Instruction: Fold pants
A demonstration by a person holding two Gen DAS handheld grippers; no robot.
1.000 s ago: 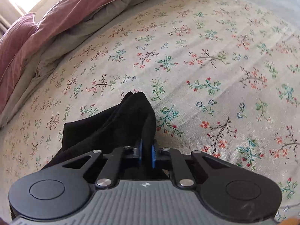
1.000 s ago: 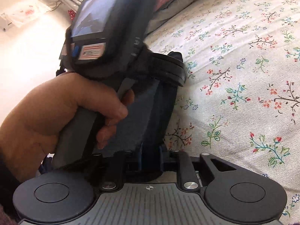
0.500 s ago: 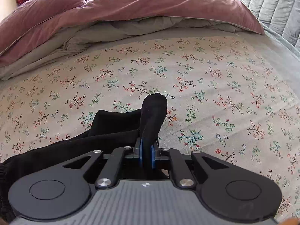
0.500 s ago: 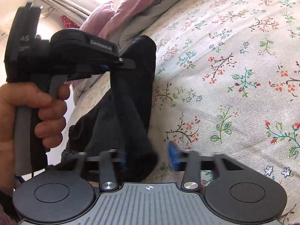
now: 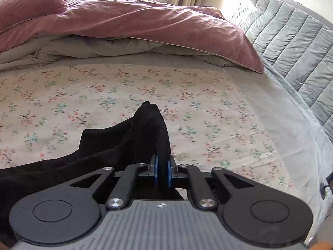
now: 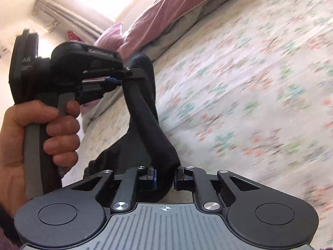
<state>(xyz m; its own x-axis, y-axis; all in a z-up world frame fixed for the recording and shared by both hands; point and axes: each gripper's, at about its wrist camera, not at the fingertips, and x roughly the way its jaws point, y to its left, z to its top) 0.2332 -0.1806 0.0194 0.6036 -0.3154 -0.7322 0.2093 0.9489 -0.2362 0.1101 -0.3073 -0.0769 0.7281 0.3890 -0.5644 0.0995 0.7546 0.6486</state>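
Floral bedsheet (image 6: 249, 83) blurred — both grippers pinch black pants (image 5: 124, 145), right closing.

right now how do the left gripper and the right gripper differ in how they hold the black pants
The left gripper is fully shut, its blue pads pinching a thin fold of the black pants; the right gripper is closing on a thicker bunch, its pads further apart. In the right wrist view the left gripper holds its fold up above the floral sheet, while the right one grips lower on the same strip. Both have cloth between their jaws.
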